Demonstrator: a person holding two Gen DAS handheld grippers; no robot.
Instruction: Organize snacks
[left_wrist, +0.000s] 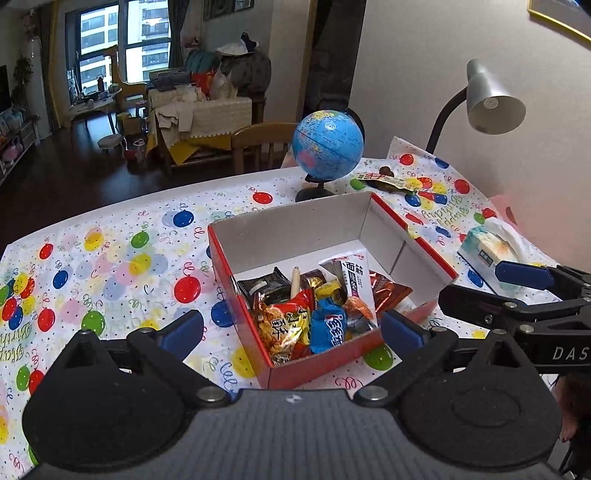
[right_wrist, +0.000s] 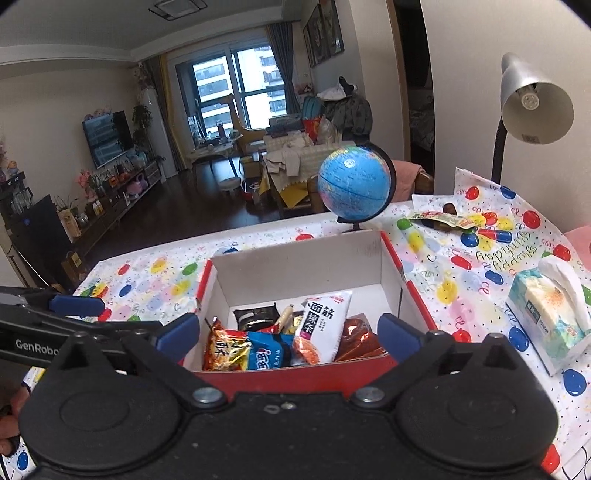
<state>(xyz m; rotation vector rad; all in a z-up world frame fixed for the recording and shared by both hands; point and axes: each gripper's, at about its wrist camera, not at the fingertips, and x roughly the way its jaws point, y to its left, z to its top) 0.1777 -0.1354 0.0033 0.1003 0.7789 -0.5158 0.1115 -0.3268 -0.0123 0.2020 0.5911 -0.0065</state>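
Red cardboard box (left_wrist: 436, 254) of snack packets (left_wrist: 295, 317) on balloon-print tablecloth (left_wrist: 110, 258), between both grippers.

Left gripper (left_wrist: 291, 330) and right gripper (right_wrist: 288, 334) spread wide, clamped on nothing, pads clear of the box walls. Packets heaped at the near end, lower ones buried, most print unreadable. Further wrapper (right_wrist: 443, 220) near globe (right_wrist: 352, 184); tissue pack (right_wrist: 550, 321) to the right, desk lamp (right_wrist: 532, 107) base out of sight.

globe (left_wrist: 328, 144), desk lamp (left_wrist: 491, 101), tissue pack (right_wrist: 550, 321), balloon tablecloth (left_wrist: 110, 258)
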